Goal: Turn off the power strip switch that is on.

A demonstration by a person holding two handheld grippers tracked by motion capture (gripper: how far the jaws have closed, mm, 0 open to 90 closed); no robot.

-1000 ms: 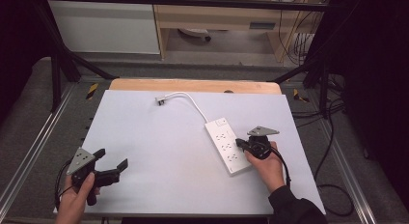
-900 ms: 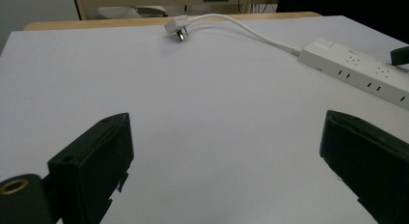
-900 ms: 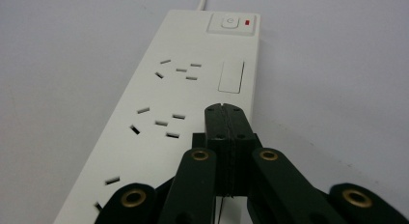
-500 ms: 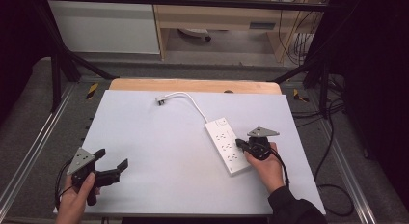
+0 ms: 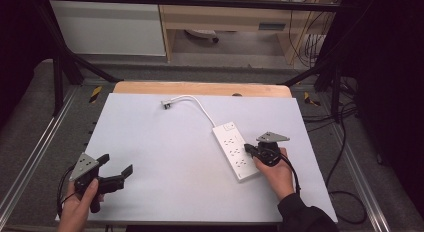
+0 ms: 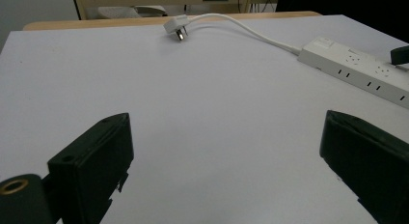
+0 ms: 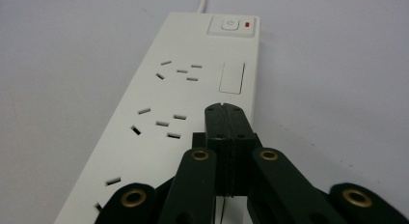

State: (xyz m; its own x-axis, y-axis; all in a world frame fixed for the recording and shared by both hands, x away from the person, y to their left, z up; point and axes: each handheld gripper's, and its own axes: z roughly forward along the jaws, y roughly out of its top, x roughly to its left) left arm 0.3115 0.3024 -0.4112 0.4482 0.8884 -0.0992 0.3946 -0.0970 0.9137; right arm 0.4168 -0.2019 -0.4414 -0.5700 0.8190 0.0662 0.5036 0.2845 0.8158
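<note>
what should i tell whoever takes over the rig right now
Left gripper: open, holding nothing, near the table's front left corner.
Right gripper: shut, holding nothing, tips over the power strip beside its sockets.
The strip lies right of centre; its plug lies loose near the far edge, cord attached.
Done: nothing visibly plugged or moved.
Left: likely handling the strip or plug.

L gripper (image 5: 116, 174) edged slightly toward table's near-left corner, nothing else shifted
</note>
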